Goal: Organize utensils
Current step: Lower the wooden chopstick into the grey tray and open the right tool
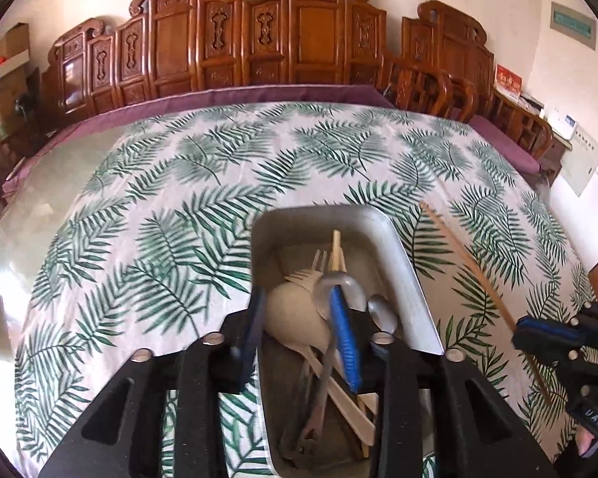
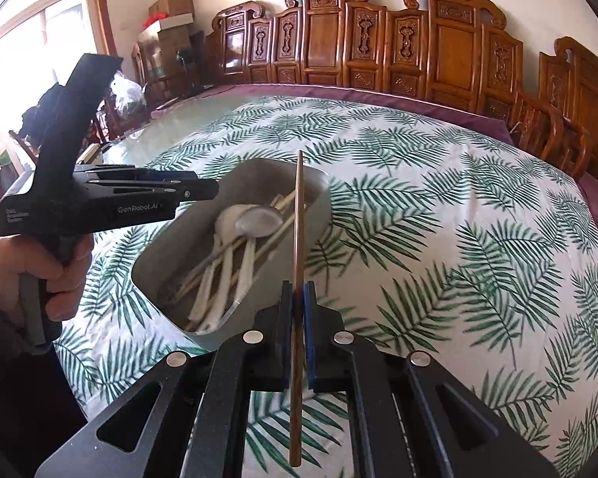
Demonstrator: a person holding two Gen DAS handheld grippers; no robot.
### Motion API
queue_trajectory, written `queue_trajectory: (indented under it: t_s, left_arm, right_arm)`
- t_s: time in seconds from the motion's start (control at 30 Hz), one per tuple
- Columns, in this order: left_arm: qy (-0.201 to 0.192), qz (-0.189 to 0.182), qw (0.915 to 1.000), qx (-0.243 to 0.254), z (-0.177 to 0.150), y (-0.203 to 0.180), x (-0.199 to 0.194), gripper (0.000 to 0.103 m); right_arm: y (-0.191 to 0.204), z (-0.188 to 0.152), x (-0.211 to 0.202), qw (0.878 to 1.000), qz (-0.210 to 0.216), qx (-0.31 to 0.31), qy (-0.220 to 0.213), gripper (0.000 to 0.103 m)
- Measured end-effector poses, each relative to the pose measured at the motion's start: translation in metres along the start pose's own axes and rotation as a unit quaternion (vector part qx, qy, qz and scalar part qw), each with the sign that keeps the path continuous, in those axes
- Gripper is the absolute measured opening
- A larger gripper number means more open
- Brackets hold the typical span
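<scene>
A grey metal tray lies on the leaf-print tablecloth and holds several utensils: a white plastic spoon, a metal spoon, a pale fork and wooden chopsticks. My left gripper hangs over the tray, open, with the white spoon lying below the gap between its fingers. My right gripper is shut on a brown chopstick, which points ahead over the tray's right rim. In the left wrist view the right gripper and its chopstick are right of the tray.
The tablecloth covers most of a glass-topped table with a purple border. Carved wooden chairs line the far side. Cardboard boxes stand by the window at back left. A person's hand holds the left gripper.
</scene>
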State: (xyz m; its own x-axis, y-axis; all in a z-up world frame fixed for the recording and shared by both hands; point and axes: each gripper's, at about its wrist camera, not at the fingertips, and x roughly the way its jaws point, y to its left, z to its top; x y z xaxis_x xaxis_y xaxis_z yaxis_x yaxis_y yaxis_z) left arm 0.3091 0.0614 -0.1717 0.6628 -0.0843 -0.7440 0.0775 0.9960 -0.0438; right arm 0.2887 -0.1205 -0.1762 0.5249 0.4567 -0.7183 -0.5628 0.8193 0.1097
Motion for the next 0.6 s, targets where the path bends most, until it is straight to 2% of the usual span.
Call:
queue_trajectory:
  t_s: [0.03, 0.1, 0.17, 0.2, 0.27, 0.33, 0.4, 0.6]
  left_arm:
    - [-0.004, 0.001, 1.0000, -0.001, 0.001, 0.002, -0.003, 0.047]
    - [-0.011, 0.003, 0.9999, -0.004, 0.003, 0.007, -0.007, 0.052]
    - [-0.019, 0.009, 0.9998, -0.008, 0.005, 0.012, -0.011, 0.067]
    - [-0.022, 0.011, 0.9997, -0.009, 0.006, 0.014, -0.013, 0.069]
    - [-0.029, 0.017, 0.9994, -0.011, 0.008, 0.020, -0.017, 0.082]
    - [-0.034, 0.022, 0.9991, -0.015, 0.009, 0.026, -0.019, 0.091]
    - [-0.037, 0.027, 0.9987, -0.022, 0.010, 0.034, -0.021, 0.093]
    - [-0.044, 0.036, 0.9974, -0.046, 0.012, 0.054, -0.025, 0.094]
  right_arm:
    - [0.003, 0.003, 0.003, 1.000, 0.004, 0.003, 0.001, 0.006]
    - [0.006, 0.007, 0.007, 1.000, 0.011, 0.008, 0.001, 0.006]
    - [0.010, 0.012, 0.012, 1.000, 0.019, 0.014, 0.000, 0.006]
    - [0.012, 0.015, 0.014, 1.000, 0.023, 0.018, -0.001, 0.006]
    - [0.015, 0.020, 0.019, 0.999, 0.030, 0.025, -0.002, 0.006]
    - [0.019, 0.024, 0.023, 0.999, 0.034, 0.031, -0.003, 0.006]
    - [0.023, 0.029, 0.029, 0.998, 0.042, 0.039, -0.004, 0.006]
    - [0.034, 0.038, 0.047, 0.997, 0.058, 0.055, -0.002, 0.006]
